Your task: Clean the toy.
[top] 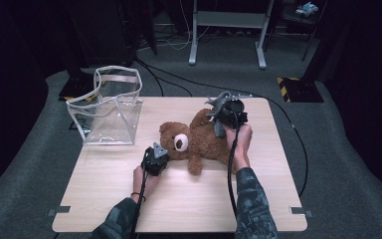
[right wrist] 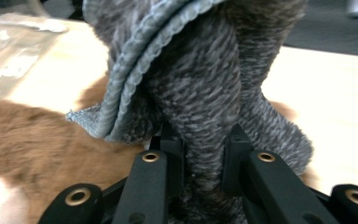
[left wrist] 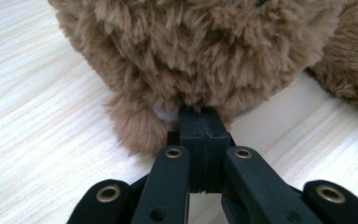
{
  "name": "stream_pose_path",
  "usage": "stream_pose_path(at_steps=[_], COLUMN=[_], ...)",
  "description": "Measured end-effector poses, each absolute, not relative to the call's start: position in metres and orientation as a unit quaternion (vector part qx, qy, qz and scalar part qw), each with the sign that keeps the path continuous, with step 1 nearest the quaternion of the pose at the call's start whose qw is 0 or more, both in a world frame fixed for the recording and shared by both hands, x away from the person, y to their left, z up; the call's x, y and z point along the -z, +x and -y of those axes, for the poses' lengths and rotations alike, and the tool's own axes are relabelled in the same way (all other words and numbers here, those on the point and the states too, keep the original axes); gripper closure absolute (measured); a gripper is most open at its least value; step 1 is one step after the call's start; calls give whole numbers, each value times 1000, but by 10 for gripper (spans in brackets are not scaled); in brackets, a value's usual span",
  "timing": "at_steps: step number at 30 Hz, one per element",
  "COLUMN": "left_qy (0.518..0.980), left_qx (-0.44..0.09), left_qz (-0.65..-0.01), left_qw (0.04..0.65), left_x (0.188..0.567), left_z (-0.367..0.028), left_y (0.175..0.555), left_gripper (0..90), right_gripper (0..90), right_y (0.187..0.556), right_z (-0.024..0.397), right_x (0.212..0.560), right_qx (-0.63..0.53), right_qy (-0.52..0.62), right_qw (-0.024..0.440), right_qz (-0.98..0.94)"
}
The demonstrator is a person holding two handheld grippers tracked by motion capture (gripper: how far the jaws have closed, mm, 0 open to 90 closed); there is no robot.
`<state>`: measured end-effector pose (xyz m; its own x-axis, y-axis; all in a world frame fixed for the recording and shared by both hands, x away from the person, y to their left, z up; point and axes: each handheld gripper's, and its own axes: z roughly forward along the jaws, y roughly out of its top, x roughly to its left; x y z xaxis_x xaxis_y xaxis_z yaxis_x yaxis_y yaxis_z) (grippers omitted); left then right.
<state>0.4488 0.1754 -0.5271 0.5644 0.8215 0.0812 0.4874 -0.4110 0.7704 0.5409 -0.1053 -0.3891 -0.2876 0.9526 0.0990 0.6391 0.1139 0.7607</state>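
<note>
Teddy bear (top: 199,142): long shaggy brown plush, matt; muzzle a paler short pile. Sock (right wrist: 205,88): marled grey knit, ribbed lighter cuff, soft and matt. Table (top: 179,199): pale wood-grain top, smooth, low sheen. Tote bag (top: 108,112) at 10 o'clock of the bear: clear glossy plastic, pale fabric trim. Gripper jaws in both gripper views: matt black plastic, brass-coloured metal pivots. Floor: grey carpet, rough.

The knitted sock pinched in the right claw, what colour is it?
Marled grey knitted sock with a lighter blue-grey ribbed cuff; the right gripper view shows it best.
</note>
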Motion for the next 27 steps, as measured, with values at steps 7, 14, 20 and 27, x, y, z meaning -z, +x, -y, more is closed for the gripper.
stream_pose_path(at_steps=[7, 14, 20, 27], left_qy=[807, 807, 805, 807], left_qx=[-232, -232, -236, -235], left_qz=[-406, -406, -406, -405], left_qw=[362, 361, 363, 359], left_x=[527, 527, 528, 527], left_z=[-176, -176, -175, -175], left_y=[449, 449, 449, 449], left_gripper=[899, 899, 899, 899], right_gripper=[760, 760, 758, 756], right_y=[553, 549, 526, 515], right_z=[109, 164, 182, 150], right_x=[412, 427, 411, 399], right_qx=[-314, -249, -314, -372], right_qy=[575, 634, 622, 553], right_qw=[225, 241, 249, 218], right_qz=[-722, -691, -673, -713])
